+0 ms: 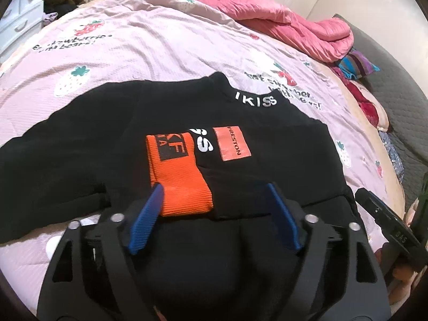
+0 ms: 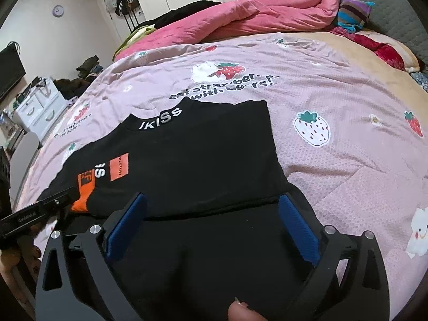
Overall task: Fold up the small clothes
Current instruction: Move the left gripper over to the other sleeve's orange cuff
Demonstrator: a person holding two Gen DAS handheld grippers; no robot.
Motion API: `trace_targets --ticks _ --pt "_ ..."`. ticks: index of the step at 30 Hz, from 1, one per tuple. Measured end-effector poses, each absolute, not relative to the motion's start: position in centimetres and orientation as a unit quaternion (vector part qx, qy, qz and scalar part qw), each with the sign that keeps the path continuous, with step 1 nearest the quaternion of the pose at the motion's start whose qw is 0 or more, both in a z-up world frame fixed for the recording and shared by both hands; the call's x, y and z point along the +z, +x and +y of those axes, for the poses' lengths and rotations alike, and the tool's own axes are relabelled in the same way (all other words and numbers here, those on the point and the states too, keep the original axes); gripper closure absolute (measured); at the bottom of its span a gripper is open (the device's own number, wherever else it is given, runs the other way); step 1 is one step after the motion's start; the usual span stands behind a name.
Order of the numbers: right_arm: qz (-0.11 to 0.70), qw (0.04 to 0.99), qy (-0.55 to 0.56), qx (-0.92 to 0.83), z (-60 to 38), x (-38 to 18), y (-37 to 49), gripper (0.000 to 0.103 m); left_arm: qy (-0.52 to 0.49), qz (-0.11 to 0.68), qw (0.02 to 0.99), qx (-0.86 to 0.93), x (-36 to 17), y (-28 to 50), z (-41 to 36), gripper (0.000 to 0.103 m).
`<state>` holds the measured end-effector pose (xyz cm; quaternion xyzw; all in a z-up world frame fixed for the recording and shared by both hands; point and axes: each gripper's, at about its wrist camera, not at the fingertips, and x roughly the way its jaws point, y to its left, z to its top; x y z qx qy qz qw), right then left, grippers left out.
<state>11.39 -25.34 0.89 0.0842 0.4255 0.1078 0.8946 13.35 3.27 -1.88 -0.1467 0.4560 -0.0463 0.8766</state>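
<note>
Sweater [image 1: 107,144] mid-fold on the bed [image 1: 160,48], one sleeve already across the chest.
We hold left gripper [image 1: 214,195] and right gripper [image 2: 214,206] agape over its hem; next we judge a pinch there.

Left gripper [image 1: 214,200] fingers spread, right gripper [image 2: 214,208] fingers spread

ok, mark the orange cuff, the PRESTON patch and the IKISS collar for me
orange cuff [image 1: 178,176]: left wrist view, middle of the ribbing.
PRESTON patch [image 1: 232,144]: left wrist view, centre of the patch.
IKISS collar [image 2: 160,119]: right wrist view, on the lettering.
</note>
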Motion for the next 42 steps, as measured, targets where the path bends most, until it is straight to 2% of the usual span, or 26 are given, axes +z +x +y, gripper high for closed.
trace_targets --ticks 2,7,42 --pt "0.421 0.896 0.088 0.111 -25.2 1.2 11.2 0.004 -0.146 0.452 0.879 -0.041 -1.5 13.0 3.5 0.015" --pt "0.407 0.902 0.077 0.122 -24.3 2.4 10.4 0.004 -0.15 0.44 0.885 -0.024 -0.5 12.1 4.6 0.01" --pt "0.36 0.897 -0.038 0.254 -10.2 6.6 7.1 0.004 -0.193 0.408 0.889 0.075 0.8 5.6 14.5 0.009"
